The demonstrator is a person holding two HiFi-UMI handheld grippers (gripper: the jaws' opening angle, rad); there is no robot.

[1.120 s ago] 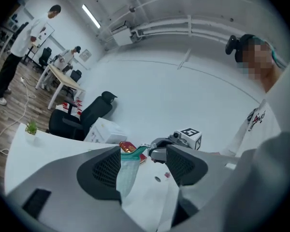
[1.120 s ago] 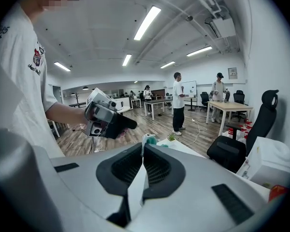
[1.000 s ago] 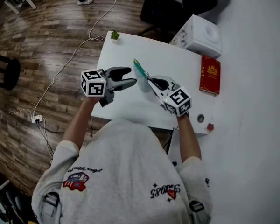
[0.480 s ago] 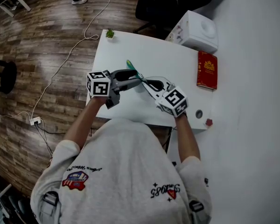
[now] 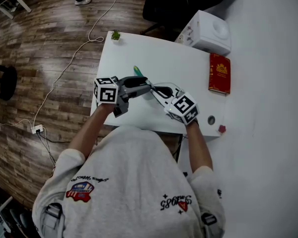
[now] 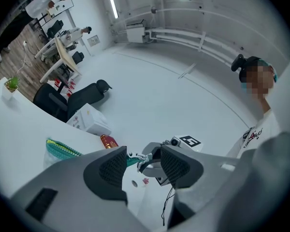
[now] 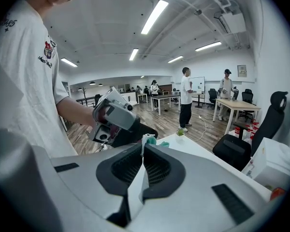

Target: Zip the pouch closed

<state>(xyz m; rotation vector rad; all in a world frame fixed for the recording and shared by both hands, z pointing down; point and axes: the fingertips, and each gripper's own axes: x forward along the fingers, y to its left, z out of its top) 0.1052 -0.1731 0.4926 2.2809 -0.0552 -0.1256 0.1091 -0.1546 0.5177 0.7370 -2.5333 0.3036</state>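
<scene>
Closing in from the side, the left gripper (image 6: 144,164) has been narrowing its jaws around the zipper pull (image 6: 134,155), though the pads don't pinch it yet. The right gripper (image 7: 142,166) stays clamped on the pouch (image 5: 137,72) edge above the bench (image 5: 159,53). Zipping can probably begin once the pull is pinched.

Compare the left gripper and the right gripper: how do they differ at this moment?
The left gripper has its jaws apart, and they have just been closing; the right gripper has its jaws shut. The left gripper has the zipper pull between its pads, not yet pinched; the right gripper clamps the edge of the pouch. Both meet at the pouch, above the white table.
</scene>
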